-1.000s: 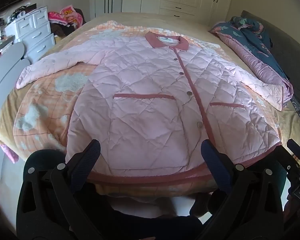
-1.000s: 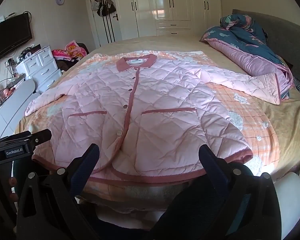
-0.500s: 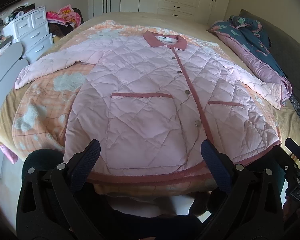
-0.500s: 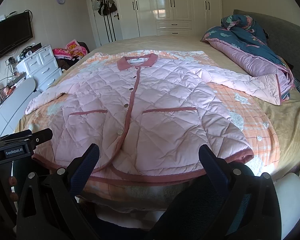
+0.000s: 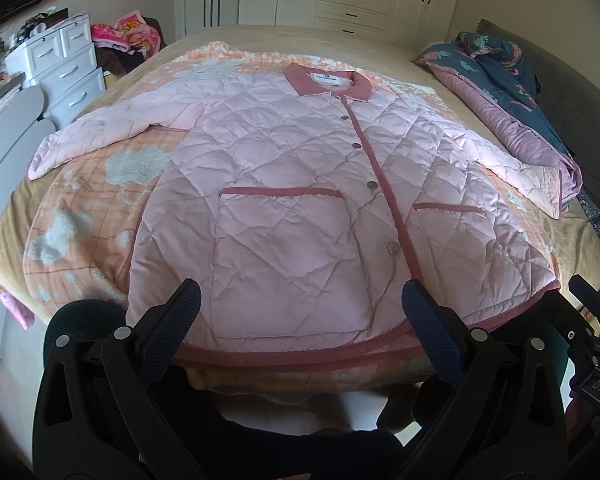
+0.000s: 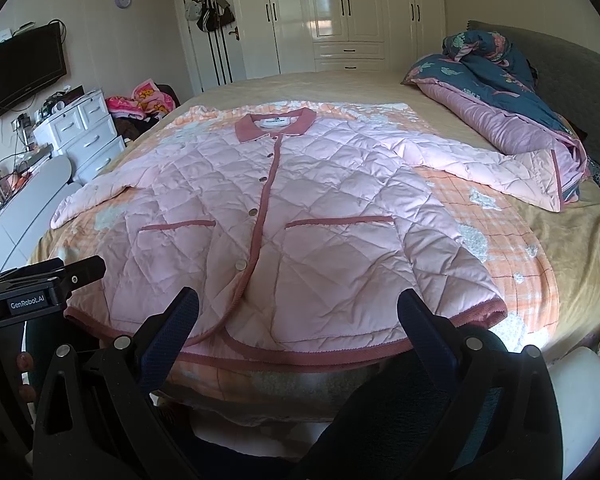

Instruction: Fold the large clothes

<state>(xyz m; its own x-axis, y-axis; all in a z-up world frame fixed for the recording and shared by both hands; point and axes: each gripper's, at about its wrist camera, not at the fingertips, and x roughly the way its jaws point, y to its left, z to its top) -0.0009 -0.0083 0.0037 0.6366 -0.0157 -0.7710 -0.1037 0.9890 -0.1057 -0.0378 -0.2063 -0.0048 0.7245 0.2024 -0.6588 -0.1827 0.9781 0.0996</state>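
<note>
A pink quilted jacket [image 5: 284, 184] [image 6: 300, 216] with a darker pink collar, button placket and hem lies flat and buttoned on the bed, sleeves spread to both sides. Its hem hangs at the near bed edge. My left gripper [image 5: 300, 308] hovers open just short of the hem, over the left pocket, with nothing between its fingers. My right gripper [image 6: 298, 312] is open too, in front of the hem near the right pocket. The left gripper's body [image 6: 40, 292] shows at the left edge of the right wrist view.
An orange-and-white checked blanket [image 5: 92, 208] lies under the jacket on the tan bed [image 6: 572, 248]. A rolled blue-and-purple quilt [image 6: 500, 96] sits at the right by the grey headboard. White drawers [image 5: 60, 64] stand left of the bed; white wardrobes [image 6: 340, 12] line the far wall.
Both views have shifted very slightly; the jacket sits a touch lower and closer in frame. Both grippers stay open and the jacket has not moved.
</note>
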